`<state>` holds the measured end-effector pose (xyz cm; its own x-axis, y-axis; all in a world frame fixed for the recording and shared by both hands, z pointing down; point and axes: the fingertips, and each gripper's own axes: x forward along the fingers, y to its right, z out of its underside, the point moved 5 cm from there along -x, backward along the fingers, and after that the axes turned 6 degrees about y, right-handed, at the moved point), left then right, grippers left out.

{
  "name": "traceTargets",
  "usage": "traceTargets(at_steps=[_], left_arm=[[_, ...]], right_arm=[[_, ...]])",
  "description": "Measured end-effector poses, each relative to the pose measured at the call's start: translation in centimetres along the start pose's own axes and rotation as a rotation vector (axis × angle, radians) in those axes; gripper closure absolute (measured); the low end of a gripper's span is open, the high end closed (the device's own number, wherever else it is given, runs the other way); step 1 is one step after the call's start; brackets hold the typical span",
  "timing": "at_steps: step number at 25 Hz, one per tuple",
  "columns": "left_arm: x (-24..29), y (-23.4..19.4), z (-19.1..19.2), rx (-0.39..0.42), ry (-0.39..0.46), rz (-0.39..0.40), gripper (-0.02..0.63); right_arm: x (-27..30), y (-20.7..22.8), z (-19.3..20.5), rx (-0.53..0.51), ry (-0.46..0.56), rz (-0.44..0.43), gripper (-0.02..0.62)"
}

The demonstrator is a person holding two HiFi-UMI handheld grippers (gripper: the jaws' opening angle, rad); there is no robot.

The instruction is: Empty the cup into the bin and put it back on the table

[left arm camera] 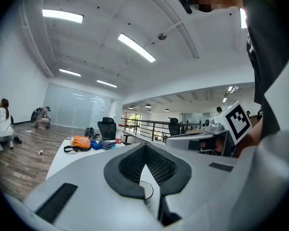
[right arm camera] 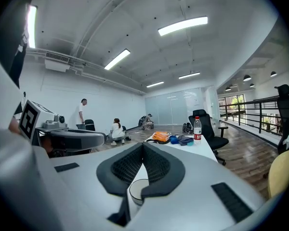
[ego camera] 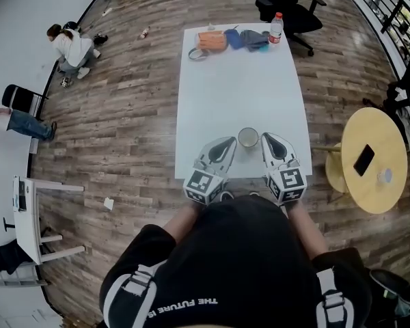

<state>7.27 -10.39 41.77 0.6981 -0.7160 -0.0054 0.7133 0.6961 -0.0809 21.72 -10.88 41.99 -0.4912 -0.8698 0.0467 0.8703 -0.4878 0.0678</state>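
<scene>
A small white cup (ego camera: pixel 248 137) stands upright near the front edge of the long white table (ego camera: pixel 239 87). It sits between my two grippers, touching neither. My left gripper (ego camera: pixel 230 143) is just left of the cup, shut with nothing in it. My right gripper (ego camera: pixel 266 138) is just right of the cup, also shut and empty. In the left gripper view the black pads (left arm camera: pixel 130 170) meet at the tips, and the cup (left arm camera: pixel 147 190) shows below them. The right gripper view shows the same: pads (right arm camera: pixel 159 170) closed, cup (right arm camera: pixel 136 191) underneath. What is inside the cup is hidden.
At the table's far end lie an orange bag (ego camera: pixel 212 41), a blue cloth (ego camera: pixel 249 39) and a water bottle (ego camera: pixel 276 27). A black office chair (ego camera: pixel 287 5) stands behind. A round yellow table (ego camera: pixel 376 159) with a phone is at the right. People crouch at the far left (ego camera: pixel 72 46).
</scene>
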Motion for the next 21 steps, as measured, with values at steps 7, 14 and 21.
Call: traceTargets(at_steps=[7, 14, 21], left_arm=[[0.4, 0.3, -0.2, -0.006, -0.004, 0.006, 0.586], [0.9, 0.6, 0.2, -0.008, -0.012, 0.013, 0.586], [0.9, 0.9, 0.4, -0.012, -0.012, 0.005, 0.586]], right_arm=[[-0.1, 0.1, -0.3, 0.004, -0.002, 0.001, 0.580], [-0.5, 0.4, -0.1, 0.012, 0.002, 0.009, 0.580], [-0.7, 0.6, 0.0, 0.011, -0.008, 0.008, 0.580]])
